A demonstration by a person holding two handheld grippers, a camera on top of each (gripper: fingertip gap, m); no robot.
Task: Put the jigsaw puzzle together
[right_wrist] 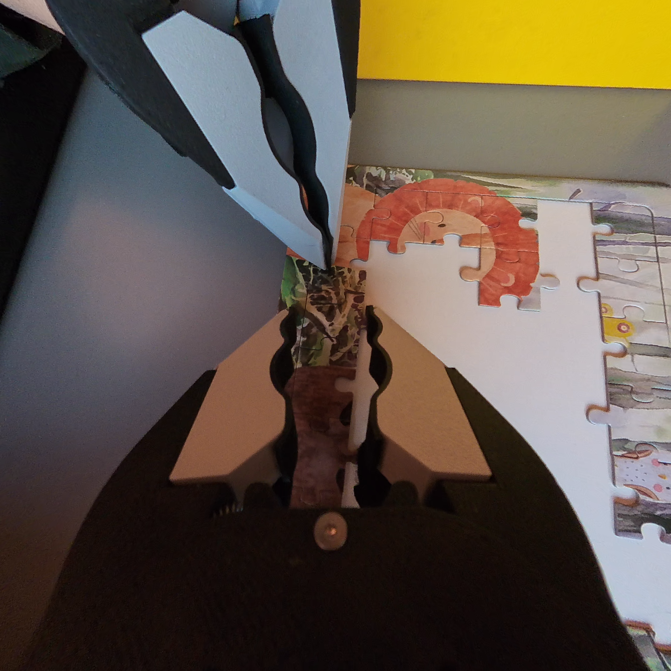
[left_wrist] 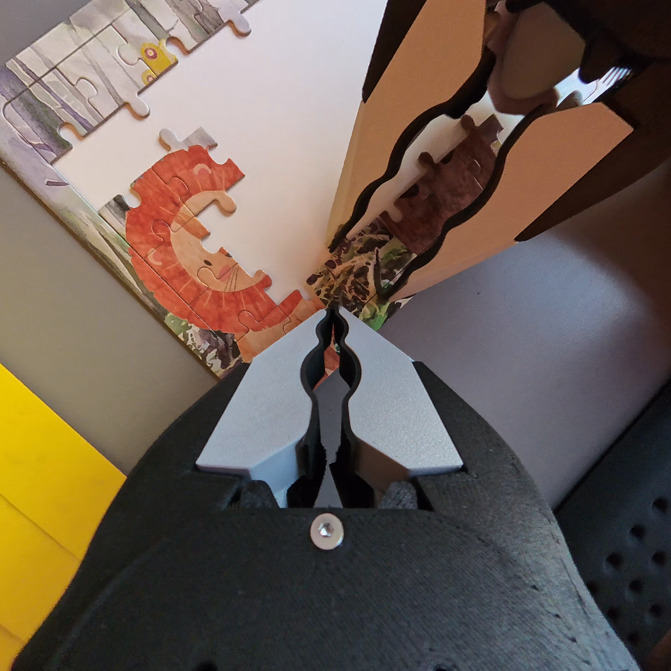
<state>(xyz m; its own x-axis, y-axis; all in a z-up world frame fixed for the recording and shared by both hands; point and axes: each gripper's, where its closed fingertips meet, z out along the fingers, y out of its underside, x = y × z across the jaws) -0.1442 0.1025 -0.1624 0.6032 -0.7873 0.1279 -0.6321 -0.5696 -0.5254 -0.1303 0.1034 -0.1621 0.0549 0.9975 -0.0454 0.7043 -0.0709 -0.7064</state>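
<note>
On the table: a part-built jigsaw puzzle (right_wrist: 631, 290) lies flat on a white puzzle board (right_wrist: 454, 363), with both hand-held grippers meeting at one edge of it.
Table: grey table (left_wrist: 508, 345), bare beside the board; a yellow surface (right_wrist: 508, 36) lies beyond the board's far edge in the right wrist view.
Lion pieces: a joined cluster showing an orange-maned lion (left_wrist: 188, 250) sits along one border, with notched gaps cut into its face where white board shows.
Far border: a strip of pale grey and green pieces (left_wrist: 83, 83) runs along the opposite side, one carrying a small yellow shape.
Edge strip: dark leafy pieces (right_wrist: 326, 308) and brown pieces (right_wrist: 316, 410) form the border row next to the table, directly under both tools.
Left hand-held gripper (left_wrist: 333, 313): grey fingers with black wavy pads, drawn together to a thin slit at the tips; the tips touch down on the leafy pieces just beside the lion's body. Whether anything is pinched between them cannot be told.
Right hand-held gripper (right_wrist: 331, 319): tan fingers standing a narrow way apart, straddling the edge strip with the brown pieces and a sliver of white board showing between the pads; it grips nothing visible.
Relation: the two sets of tips are near each other, pointing from opposing directions at the same leafy stretch.
</note>
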